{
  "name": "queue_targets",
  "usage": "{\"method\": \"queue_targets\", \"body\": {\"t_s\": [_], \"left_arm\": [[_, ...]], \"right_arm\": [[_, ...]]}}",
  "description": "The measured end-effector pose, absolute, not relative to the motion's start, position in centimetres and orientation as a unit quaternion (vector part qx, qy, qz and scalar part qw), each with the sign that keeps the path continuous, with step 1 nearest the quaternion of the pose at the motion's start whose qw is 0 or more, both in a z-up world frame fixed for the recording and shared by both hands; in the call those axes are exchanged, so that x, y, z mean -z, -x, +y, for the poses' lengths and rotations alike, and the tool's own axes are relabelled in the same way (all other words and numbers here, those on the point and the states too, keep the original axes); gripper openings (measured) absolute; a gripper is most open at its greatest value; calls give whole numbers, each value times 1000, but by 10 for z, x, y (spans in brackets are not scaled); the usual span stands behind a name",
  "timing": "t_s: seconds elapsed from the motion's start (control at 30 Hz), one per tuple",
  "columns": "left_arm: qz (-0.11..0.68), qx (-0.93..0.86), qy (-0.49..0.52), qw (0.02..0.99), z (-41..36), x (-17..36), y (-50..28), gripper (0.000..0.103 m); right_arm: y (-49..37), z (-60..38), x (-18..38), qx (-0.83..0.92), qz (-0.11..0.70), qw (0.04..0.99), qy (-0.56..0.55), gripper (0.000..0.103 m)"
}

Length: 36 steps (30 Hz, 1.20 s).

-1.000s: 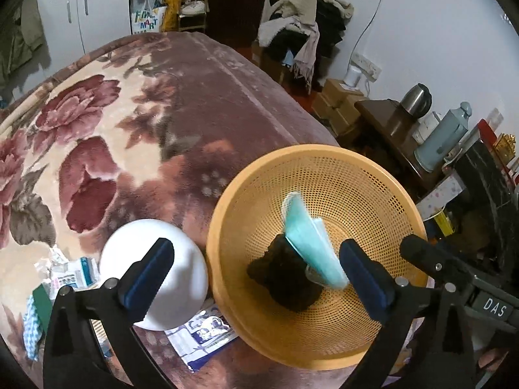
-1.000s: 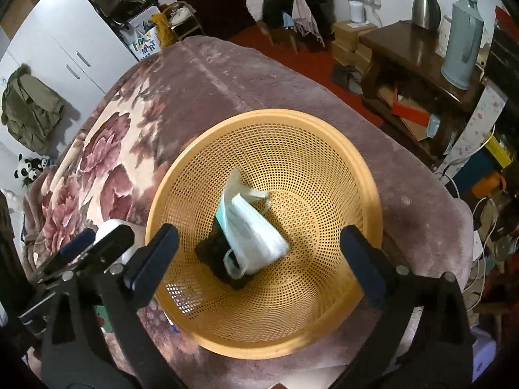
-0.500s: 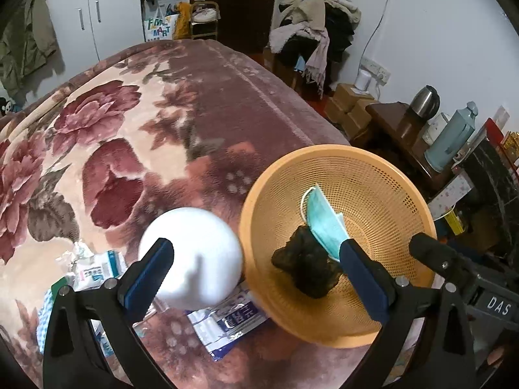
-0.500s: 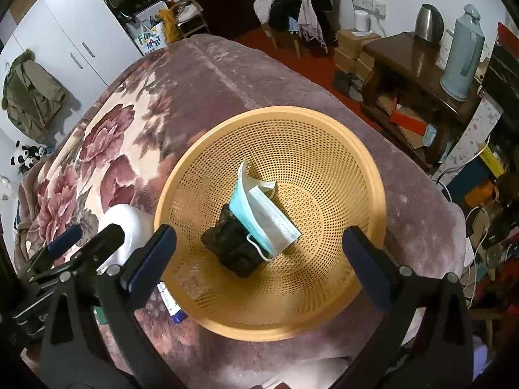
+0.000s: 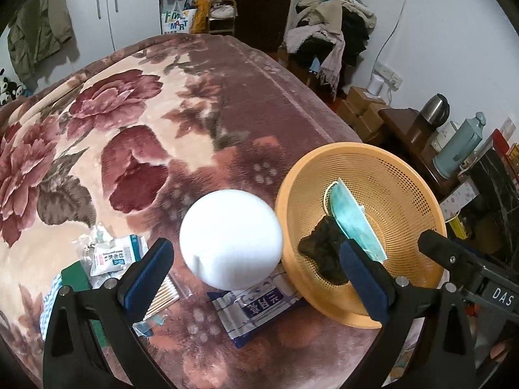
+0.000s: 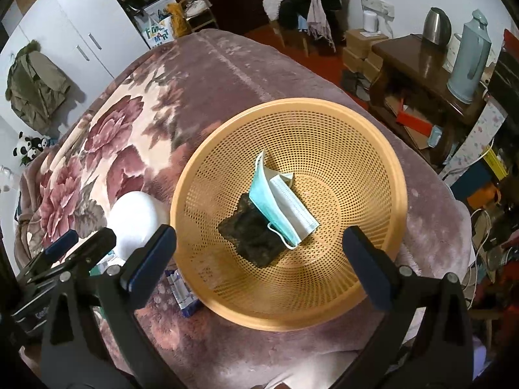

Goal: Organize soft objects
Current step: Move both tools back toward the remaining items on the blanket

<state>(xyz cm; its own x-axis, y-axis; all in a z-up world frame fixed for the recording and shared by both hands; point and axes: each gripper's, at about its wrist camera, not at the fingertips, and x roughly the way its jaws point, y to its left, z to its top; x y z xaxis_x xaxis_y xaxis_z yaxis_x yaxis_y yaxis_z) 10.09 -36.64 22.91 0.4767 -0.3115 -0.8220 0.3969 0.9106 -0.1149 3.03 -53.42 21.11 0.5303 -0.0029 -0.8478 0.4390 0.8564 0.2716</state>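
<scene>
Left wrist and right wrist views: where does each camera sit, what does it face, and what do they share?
Left wrist: on the left gripper, looking down at the white ball on the blanket; its own open fingers show, right gripper at the edge.
Right wrist: on the right gripper, above the basket; own open fingers, left gripper at left.
Shared: basket, mask, dark cloth, ball.

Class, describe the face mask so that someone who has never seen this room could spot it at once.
Find the round orange basket on the flowered blanket. In its middle lies the face mask, partly resting on a dark cloth. It alone is pale teal and white, pleated, with white ear loops.
</scene>
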Motion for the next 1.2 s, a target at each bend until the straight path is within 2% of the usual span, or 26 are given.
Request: {"method": "queue_targets", "body": {"t_s": [0.67, 1.2], "left_arm": [[485, 186, -20, 854, -318, -215, -119, 102], [495, 139, 13, 858, -218, -203, -138, 102]], "right_arm": [[-54, -489, -209, 109, 482, 845, -206, 103], [-91, -406, -214, 51, 494, 855, -146, 103]]}}
